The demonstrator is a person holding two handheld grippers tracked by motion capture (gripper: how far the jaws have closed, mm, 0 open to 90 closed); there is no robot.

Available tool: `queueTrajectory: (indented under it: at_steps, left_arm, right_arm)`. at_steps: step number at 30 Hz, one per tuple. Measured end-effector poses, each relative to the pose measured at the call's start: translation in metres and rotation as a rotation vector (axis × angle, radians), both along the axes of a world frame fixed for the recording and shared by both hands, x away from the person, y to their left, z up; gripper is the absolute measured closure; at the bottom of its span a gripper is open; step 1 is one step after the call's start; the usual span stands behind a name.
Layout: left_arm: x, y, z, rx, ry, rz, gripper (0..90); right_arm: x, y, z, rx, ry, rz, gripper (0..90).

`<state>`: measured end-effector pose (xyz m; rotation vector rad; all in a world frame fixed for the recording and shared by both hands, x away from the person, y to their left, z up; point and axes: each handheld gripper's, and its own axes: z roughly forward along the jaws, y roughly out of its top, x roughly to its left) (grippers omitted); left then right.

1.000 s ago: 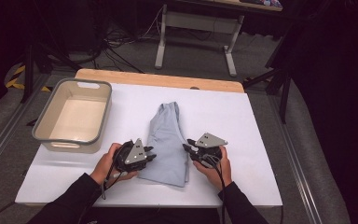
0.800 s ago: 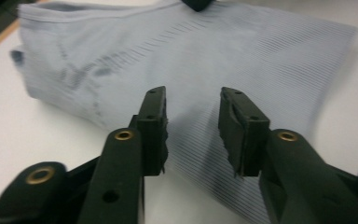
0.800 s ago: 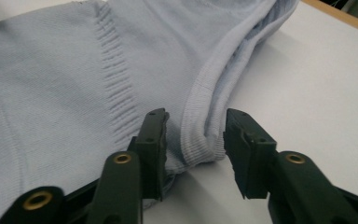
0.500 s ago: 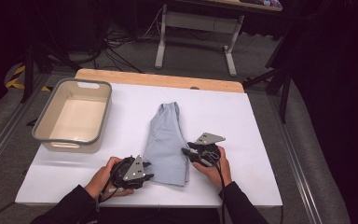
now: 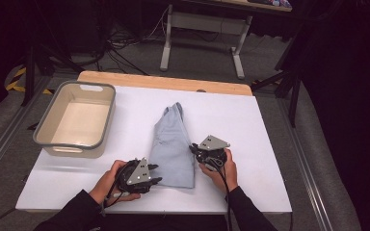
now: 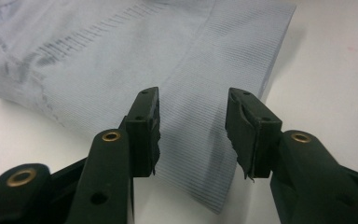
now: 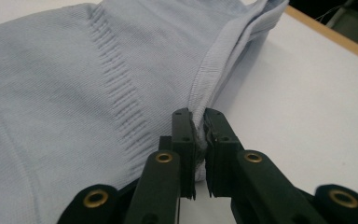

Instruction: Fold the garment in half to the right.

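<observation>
We find a pale blue garment [image 5: 173, 144] lying folded lengthwise on the white surface [image 5: 250, 125], just right of the grey tub [image 5: 74, 120], the landmark for this report. The tub stands at the left of the surface, apart from the garment.

The left hand-held gripper [image 5: 155, 174] sits in front of the tub, at the garment's near left corner. In its own view [image 6: 193, 133] the jaws stand apart with the ribbed hem between them; the pads do not press the cloth. These jaws have just been opening.

The right hand-held gripper [image 5: 193, 150] lies on the garment's far side from the tub, at its right edge. In its own view [image 7: 199, 149] the jaws are pinched onto the folded seam edge of the cloth, which is clamped between the pads. These jaws have just been closing on it.

Both hands rest low on the surface, forearms entering from the near edge.
</observation>
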<state>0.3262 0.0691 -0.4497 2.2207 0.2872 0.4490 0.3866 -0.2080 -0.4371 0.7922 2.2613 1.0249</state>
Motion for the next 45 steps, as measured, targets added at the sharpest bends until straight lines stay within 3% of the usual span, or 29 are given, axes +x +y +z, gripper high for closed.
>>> queueTrajectory:
  at_steps: [3, 4, 9, 10, 11, 14, 18, 19, 21, 23, 27, 28, 31, 33, 34, 36, 38, 39, 43, 45]
  left_arm:
    - [0.001, 0.000, 0.001, -0.009, 0.006, -0.006, 55.7]
    - [0.001, -0.001, 0.000, 0.003, 0.017, -0.002, 63.6]
    - [0.002, -0.007, -0.013, 0.060, 0.046, -0.028, 73.8]
    - [0.002, -0.007, -0.013, 0.060, 0.046, -0.028, 74.9]
    - [0.004, -0.006, -0.014, 0.038, 0.074, -0.030, 76.4]
    - [0.005, -0.005, -0.015, 0.025, 0.083, -0.033, 76.4]
    - [0.001, -0.004, -0.010, 0.034, 0.051, -0.041, 68.8]
    - [0.000, -0.002, -0.003, 0.016, 0.024, -0.039, 68.5]
    - [0.001, 0.001, 0.001, -0.005, 0.015, -0.027, 68.0]
    - [0.008, 0.009, 0.016, -0.081, -0.013, 0.001, 68.0]
    - [0.017, 0.012, 0.025, -0.131, -0.025, 0.029, 70.3]
    - [0.022, 0.012, 0.028, -0.137, -0.037, 0.050, 71.8]
    - [0.039, 0.008, 0.029, -0.133, -0.055, 0.086, 73.8]
    - [0.050, 0.002, 0.025, -0.101, -0.062, 0.101, 75.0]
    - [0.050, 0.002, 0.025, -0.101, -0.062, 0.101, 75.6]
    - [0.064, -0.007, 0.020, -0.077, -0.075, 0.124, 76.2]
    - [0.068, -0.010, 0.018, -0.085, -0.067, 0.123, 76.2]
    - [0.075, -0.015, 0.015, -0.071, -0.076, 0.139, 76.2]
    - [0.083, -0.020, 0.008, -0.057, -0.057, 0.157, 75.7]
    - [0.087, -0.022, 0.003, -0.048, -0.036, 0.165, 75.4]
  right_arm:
    - [0.002, 0.000, 0.002, -0.006, -0.018, -0.011, 83.5]
    - [0.004, 0.001, 0.000, -0.010, -0.016, -0.021, 83.4]
    - [0.007, 0.000, -0.007, -0.023, 0.005, -0.018, 83.1]
    - [0.007, 0.000, -0.007, -0.023, 0.005, -0.018, 83.1]
    - [0.008, -0.001, -0.010, -0.028, 0.009, -0.020, 82.9]
    - [0.008, -0.002, -0.016, -0.028, 0.019, -0.026, 82.3]
    - [0.008, -0.003, -0.015, -0.018, 0.011, -0.030, 81.2]
    - [0.007, -0.004, -0.014, -0.010, 0.008, -0.030, 81.3]
    - [0.007, -0.004, -0.013, -0.006, 0.005, -0.032, 81.3]
    - [0.005, -0.004, -0.008, 0.000, -0.014, -0.032, 79.9]
    - [0.002, -0.004, -0.004, 0.003, -0.041, -0.041, 75.3]
    - [0.001, -0.004, 0.000, 0.004, -0.077, -0.059, 69.6]
    - [-0.001, -0.006, 0.004, 0.034, -0.096, -0.075, 72.1]
    - [-0.002, -0.006, 0.006, 0.060, -0.095, -0.054, 76.9]
    - [-0.002, -0.006, 0.006, 0.060, -0.095, -0.054, 76.9]
    - [-0.005, -0.001, 0.005, 0.056, -0.101, -0.021, 80.4]
    - [-0.006, 0.001, 0.004, 0.054, -0.107, -0.009, 81.0]
    - [-0.007, 0.005, 0.002, 0.036, -0.100, 0.016, 82.7]
    - [-0.005, 0.009, -0.004, 0.007, -0.082, 0.024, 84.5]
    - [-0.003, 0.011, -0.011, -0.031, -0.060, 0.029, 85.2]
